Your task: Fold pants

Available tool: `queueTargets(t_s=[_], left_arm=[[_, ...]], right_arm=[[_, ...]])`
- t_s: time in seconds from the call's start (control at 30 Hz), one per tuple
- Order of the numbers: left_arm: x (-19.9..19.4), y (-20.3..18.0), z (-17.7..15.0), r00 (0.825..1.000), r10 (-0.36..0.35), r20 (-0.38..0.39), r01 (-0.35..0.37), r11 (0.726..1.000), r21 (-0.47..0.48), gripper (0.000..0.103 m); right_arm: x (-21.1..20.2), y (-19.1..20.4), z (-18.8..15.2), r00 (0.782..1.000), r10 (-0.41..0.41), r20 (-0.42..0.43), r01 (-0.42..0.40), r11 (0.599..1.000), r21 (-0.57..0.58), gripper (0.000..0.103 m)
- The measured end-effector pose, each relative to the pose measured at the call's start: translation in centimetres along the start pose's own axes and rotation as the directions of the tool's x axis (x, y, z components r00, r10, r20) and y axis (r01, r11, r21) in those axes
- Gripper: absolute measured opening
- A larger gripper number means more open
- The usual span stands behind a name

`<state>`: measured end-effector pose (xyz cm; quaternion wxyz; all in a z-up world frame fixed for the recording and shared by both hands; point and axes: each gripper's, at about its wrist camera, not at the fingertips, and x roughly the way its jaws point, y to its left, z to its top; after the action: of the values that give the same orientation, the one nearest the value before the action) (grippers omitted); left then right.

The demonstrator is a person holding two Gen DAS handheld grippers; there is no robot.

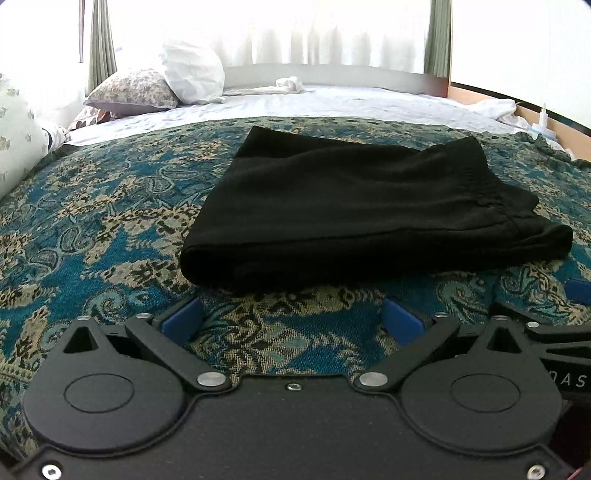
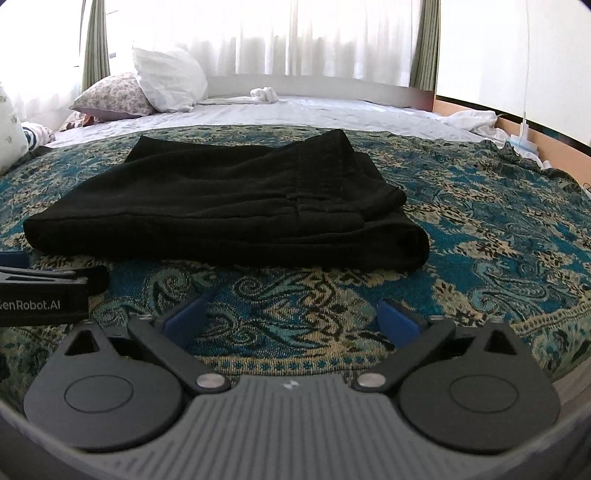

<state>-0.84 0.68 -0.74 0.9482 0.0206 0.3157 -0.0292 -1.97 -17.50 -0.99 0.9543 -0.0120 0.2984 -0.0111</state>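
Left gripper (image 1: 291,314): seen at 6 o'clock in the left wrist view; the jaws are spread wide apart, nothing is held between the blue pads (image 1: 183,314), and only patterned cloth is seen in the gap.
Right gripper (image 2: 291,314): seen at 6 o'clock in the right wrist view; the jaws are likewise spread wide, with no cloth caught between the blue pads (image 2: 400,318).
Neighbouring tools: part of the right gripper is seen at 4 o'clock in the left wrist view, and part of the left gripper at 9 o'clock in the right wrist view, so the two are held side by side.
Bedspread (image 1: 92,206): a blue, teal and beige paisley cover is spread under both grippers and under the garment.
Pants (image 1: 362,206): black, folded into a compact stack of layers, laid flat on the bedspread just beyond both sets of fingertips; placed at centre toward 1 o'clock in the left wrist view and at centre toward 10 o'clock in the right wrist view. Neither gripper is touching them.
White sheet (image 1: 332,103): seen beyond the bedspread, toward 12 o'clock.
Pillows: a floral pillow (image 1: 133,90) and a white pillow (image 1: 192,72) are propped at 10 to 11 o'clock.
Small white bundle (image 1: 290,84): lying at 12 o'clock on the sheet.
Curtains (image 1: 325,33): bright sheer curtains hang behind the bed at 12 o'clock.
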Motion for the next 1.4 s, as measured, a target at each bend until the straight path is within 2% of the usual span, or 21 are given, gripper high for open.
queueTargets(t_s=[1.4], left_arm=[[0.03,0.02,-0.01,1.0,-0.005,-0.002,0.005,1.0,0.002,0.103]], right_arm=[[0.2,-0.22,0.03,1.0,0.013,0.0,-0.013,1.0,0.007,0.103]])
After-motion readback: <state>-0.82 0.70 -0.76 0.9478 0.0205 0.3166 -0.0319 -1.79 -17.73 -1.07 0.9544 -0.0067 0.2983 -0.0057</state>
